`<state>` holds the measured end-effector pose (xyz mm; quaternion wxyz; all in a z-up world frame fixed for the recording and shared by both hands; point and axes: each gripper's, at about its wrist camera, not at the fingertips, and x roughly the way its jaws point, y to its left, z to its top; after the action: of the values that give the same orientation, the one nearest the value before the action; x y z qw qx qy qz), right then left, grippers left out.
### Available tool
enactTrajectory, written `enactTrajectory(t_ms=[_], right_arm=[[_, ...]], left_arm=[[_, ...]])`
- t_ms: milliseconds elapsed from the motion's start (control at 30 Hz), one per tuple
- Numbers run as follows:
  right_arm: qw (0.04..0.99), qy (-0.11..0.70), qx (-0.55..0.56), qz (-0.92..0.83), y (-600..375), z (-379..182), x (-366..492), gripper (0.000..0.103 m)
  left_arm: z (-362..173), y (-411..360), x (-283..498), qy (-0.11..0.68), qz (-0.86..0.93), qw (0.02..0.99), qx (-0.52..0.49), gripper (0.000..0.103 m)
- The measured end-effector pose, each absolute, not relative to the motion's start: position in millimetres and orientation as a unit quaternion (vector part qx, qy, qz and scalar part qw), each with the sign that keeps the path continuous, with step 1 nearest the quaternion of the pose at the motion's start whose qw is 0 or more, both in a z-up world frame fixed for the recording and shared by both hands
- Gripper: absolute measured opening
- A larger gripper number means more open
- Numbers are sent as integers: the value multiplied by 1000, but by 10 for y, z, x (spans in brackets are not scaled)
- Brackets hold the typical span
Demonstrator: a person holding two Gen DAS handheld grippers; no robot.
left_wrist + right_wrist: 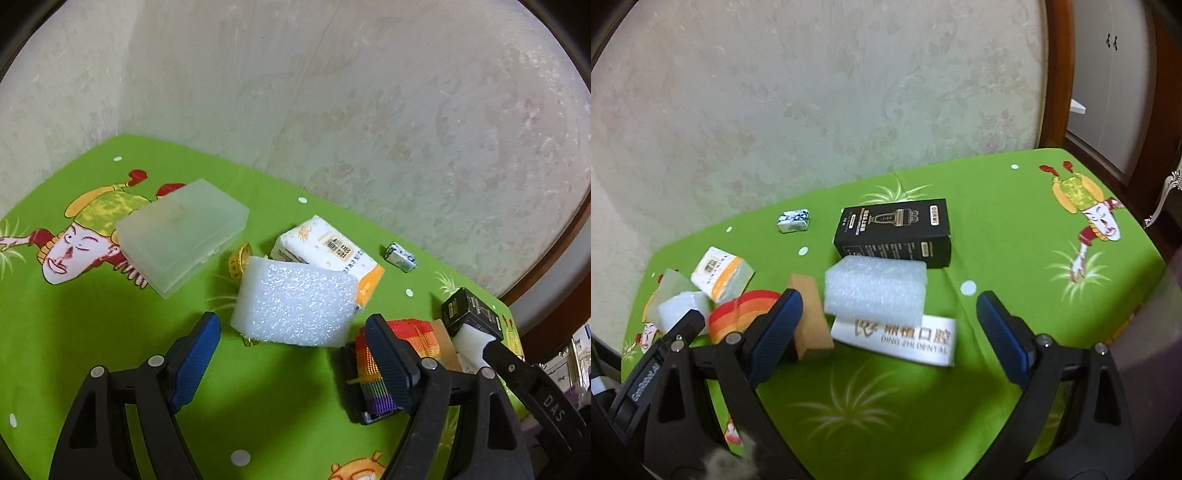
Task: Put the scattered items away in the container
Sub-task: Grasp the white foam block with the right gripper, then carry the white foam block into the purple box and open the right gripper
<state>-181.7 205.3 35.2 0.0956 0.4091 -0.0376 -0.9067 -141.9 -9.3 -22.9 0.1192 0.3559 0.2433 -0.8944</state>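
In the left wrist view a shut, translucent plastic container (181,236) lies at the left on the green cloth. My left gripper (291,328) is open, and a white foam block (295,302) lies just ahead of its blue pads without touching them. Behind the foam are a tissue pack (328,254) and a gold trinket (236,258). A rainbow strap (384,365) lies by the right finger. My right gripper (890,302) is open too, facing a second foam block (875,291) that rests on a white dental box (897,338).
A black carton (894,232) lies behind the second foam block, with a small blue-white packet (794,220) to its left. A brown block (809,317) stands by the right gripper's left finger. A patterned wall is close behind the table. The table's edge (1137,236) falls away at the right.
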Motion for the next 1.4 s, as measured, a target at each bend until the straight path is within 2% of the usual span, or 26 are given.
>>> enactTrajectory(t_ms=[200,267,367,467,800,1167,1400], right_arm=[[94,-32,418,-903,1999,283,-1961,95],[95,-29,420,-902,1978,246,-1995,95],[102,-34,421,-901,1969,205,-2036,93],[115,-31,428,-896,1958,175,-2063,64],[129,-50,405,-904,2093,357,-1833,64],[184,-59,389,-901,2379,695,-1070,64],[210,-54,369,-904,2655,978,-671,64]], left_arm=[[-246,-96,-1440,243,-894,120,357,80],[-254,-102,-1442,245,-894,119,357,69],[-255,-112,-1430,247,-893,119,356,65],[-254,-115,-1453,251,-893,119,354,64],[-202,-108,-1241,258,-899,124,333,63],[-35,49,-514,296,-898,103,308,63],[101,301,-171,287,-906,79,301,63]])
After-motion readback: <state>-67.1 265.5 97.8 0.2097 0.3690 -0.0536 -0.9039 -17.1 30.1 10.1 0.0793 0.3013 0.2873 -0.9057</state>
